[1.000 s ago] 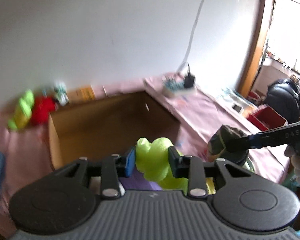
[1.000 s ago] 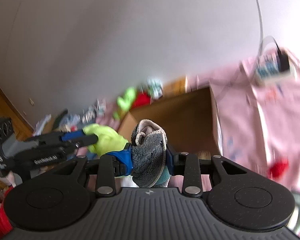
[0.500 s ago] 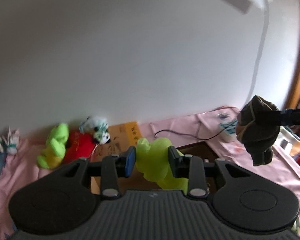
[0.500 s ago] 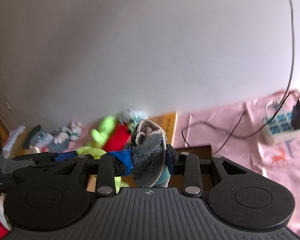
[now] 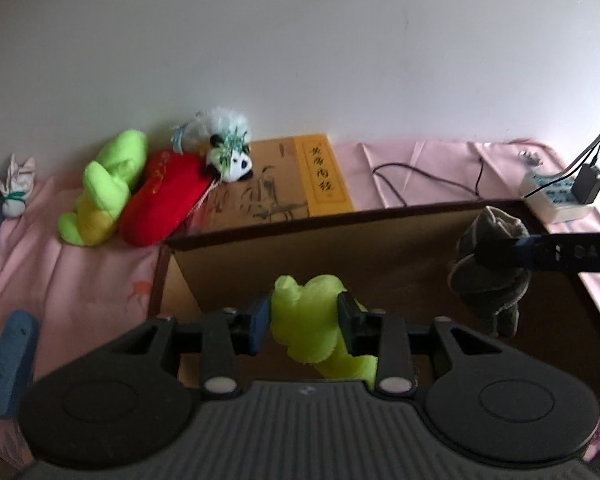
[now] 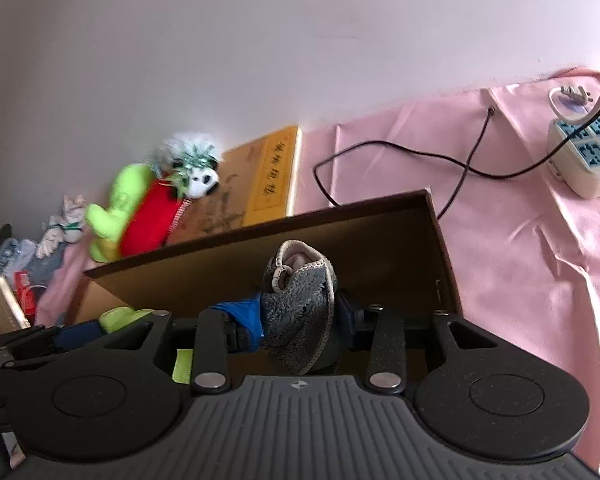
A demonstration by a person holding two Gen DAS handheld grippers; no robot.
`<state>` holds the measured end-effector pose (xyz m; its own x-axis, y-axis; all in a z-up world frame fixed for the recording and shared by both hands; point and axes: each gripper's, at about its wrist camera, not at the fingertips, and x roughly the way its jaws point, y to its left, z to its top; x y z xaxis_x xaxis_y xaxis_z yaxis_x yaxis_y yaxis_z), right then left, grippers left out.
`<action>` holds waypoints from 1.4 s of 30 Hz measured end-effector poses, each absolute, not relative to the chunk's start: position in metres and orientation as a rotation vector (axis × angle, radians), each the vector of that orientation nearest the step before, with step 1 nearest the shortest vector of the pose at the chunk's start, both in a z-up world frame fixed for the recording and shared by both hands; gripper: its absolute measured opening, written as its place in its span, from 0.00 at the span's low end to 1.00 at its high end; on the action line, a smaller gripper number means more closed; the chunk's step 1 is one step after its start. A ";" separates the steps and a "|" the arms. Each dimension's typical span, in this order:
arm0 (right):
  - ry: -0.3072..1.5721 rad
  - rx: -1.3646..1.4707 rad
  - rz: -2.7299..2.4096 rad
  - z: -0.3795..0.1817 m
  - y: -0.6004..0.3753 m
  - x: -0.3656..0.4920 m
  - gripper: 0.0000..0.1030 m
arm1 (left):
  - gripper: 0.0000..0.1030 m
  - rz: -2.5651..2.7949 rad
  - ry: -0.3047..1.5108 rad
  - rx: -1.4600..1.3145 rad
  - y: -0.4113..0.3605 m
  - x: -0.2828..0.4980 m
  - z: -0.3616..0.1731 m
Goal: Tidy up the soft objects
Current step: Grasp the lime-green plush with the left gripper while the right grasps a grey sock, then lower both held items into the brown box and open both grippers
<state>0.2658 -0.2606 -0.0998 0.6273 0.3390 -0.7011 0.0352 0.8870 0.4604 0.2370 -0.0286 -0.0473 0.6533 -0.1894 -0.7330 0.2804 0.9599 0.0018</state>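
Nearest the lens, the left claw [image 5: 303,317] holds a lime-green cloth [image 5: 314,322] between its two pads, its jaws having just eased slightly wider with the cloth still between them. The cloth hangs over the open mouth of a brown cardboard box [image 5: 364,240].

At 3 o'clock in the left wrist view, the right claw [image 6: 298,318] reaches in over the same box, carrying a grey fleece cloth [image 6: 300,312]. That cloth bulges between the pads in the claw's own camera. The right jaws have likewise just been opening a little, and the grey cloth remains between them, dangling inside the box's rim.

Beyond the box, at 12 o'clock, a yellow book [image 5: 300,178] lies flat on the pink sheet [image 5: 80,280] that covers the surface. At 11 o'clock a small panda toy [image 5: 230,156] rests against the book and on top of a red plush [image 5: 166,200]. Just left of the red plush, a green-and-yellow plush [image 5: 104,192] leans toward the wall.

Farther out at 10 o'clock sits a small white bundle [image 5: 10,190]. At 8 o'clock a blue object [image 5: 10,360] lies on the sheet.

At 2 o'clock a power strip [image 5: 556,196] sits near the white wall, a black cable [image 5: 424,178] trailing from it across the sheet behind the box.
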 end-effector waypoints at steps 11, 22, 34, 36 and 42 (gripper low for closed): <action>0.913 0.502 0.230 -0.103 -0.257 0.270 0.23 | 0.63 -0.231 0.874 0.079 -0.026 0.246 -0.065; 0.754 0.504 0.170 -0.066 -0.271 0.222 0.26 | 0.63 -0.210 0.800 -0.017 -0.009 0.207 -0.026; 0.604 0.584 0.210 -0.030 -0.260 0.141 0.26 | 0.67 -0.091 0.721 0.081 -0.007 0.133 0.013; 0.596 0.593 0.230 -0.027 -0.258 0.130 0.26 | 0.67 -0.074 0.718 0.086 -0.006 0.122 0.017; 0.597 0.550 0.262 -0.022 -0.247 0.100 0.26 | 0.68 -0.026 0.717 0.099 0.000 0.093 0.023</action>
<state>0.1002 -0.2466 -0.0224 0.8002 0.3861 -0.4590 -0.0771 0.8251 0.5597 0.0933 0.0001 0.0227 0.7540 0.0104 -0.6568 0.0574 0.9950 0.0817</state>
